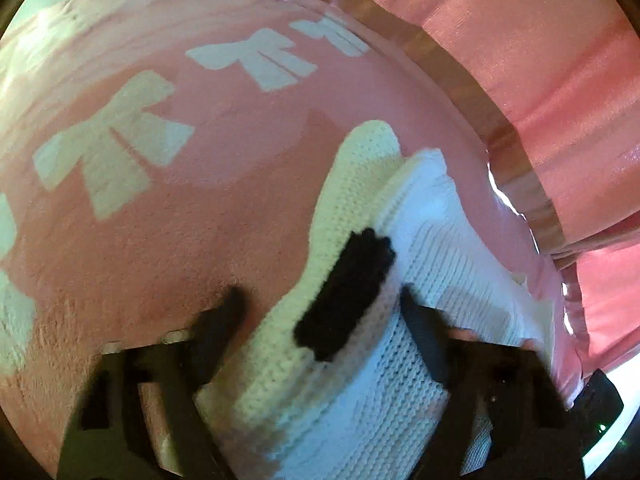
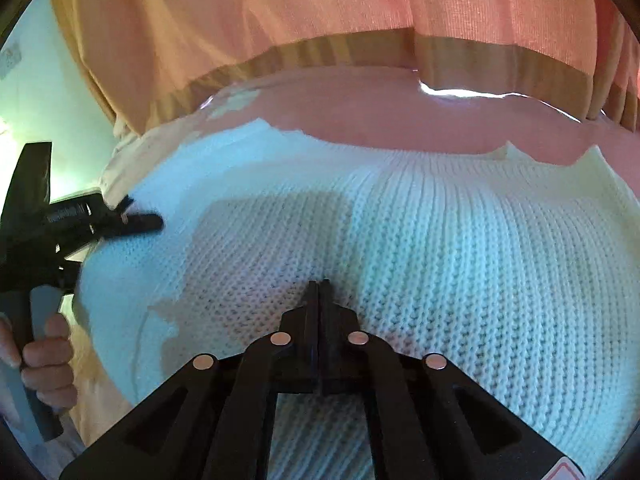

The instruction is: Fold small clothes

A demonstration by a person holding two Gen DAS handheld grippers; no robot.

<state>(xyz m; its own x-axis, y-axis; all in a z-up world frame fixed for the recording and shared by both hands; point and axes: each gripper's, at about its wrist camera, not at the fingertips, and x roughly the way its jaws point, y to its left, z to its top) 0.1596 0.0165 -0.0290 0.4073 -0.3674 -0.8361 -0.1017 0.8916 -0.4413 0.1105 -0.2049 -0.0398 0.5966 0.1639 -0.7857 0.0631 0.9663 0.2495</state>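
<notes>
A small white knitted garment (image 1: 432, 248) with a cream strip and a black knitted trim (image 1: 348, 292) lies on a pink blanket (image 1: 200, 220). My left gripper (image 1: 320, 300) has its jaws apart, with a fold of the knit lying between them. In the right wrist view the same white knit (image 2: 440, 240) fills the frame. My right gripper (image 2: 319, 286) is shut, tips pressed down on the knit. My left gripper shows there too (image 2: 132, 222), at the garment's left edge, held by a hand (image 2: 44, 360).
The pink blanket has white bow prints (image 1: 116, 148) to the left. A wooden edge (image 1: 480, 92) and pink curtain fabric (image 1: 540, 60) run behind the blanket. The curtain (image 2: 320, 8) hangs just past the garment's far edge.
</notes>
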